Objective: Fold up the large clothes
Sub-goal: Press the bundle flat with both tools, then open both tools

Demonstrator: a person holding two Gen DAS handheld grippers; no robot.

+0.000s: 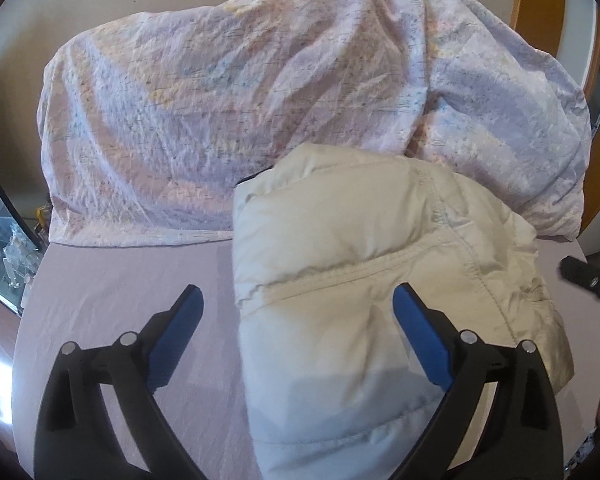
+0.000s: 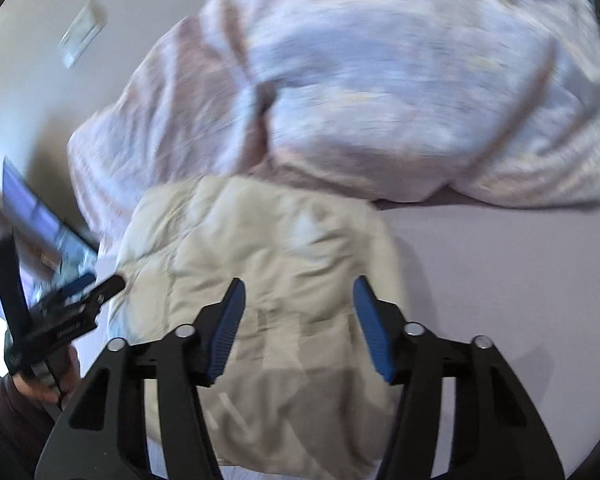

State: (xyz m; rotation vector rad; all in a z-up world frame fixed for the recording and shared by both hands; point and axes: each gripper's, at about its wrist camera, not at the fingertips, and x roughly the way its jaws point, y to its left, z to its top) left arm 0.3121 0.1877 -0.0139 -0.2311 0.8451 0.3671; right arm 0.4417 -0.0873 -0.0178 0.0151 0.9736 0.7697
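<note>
— So where does the jacket sit right now?

— On the lilac bed sheet (image 1: pixel 112 304), near edge of the bed, folded into a thick cream bundle. The puffy jacket (image 1: pixel 340 280) lies just in front of the crumpled patterned duvet (image 1: pixel 220 100), its far edge touching it or nearly so.

— And the grippers, left first?

— The left gripper (image 1: pixel 298 300) hovers over the bundle's left edge, fingers spread wide and holding nothing; one blue pad is over bare sheet, the other over the cloth. The right gripper (image 2: pixel 298 300) hangs above the bundle's middle, fingers likewise apart and empty. That view is blurred, so fine seams are hard to read.

— What would make this step go well?

— I'd judge the fold nearly finished, so the job is tidying. Bring each gripper low, pinch only the outer layer at an edge, and press the padding flat so trapped air doesn't spring the fold open. Keep clear of the duvet, or it may get dragged along.
</note>
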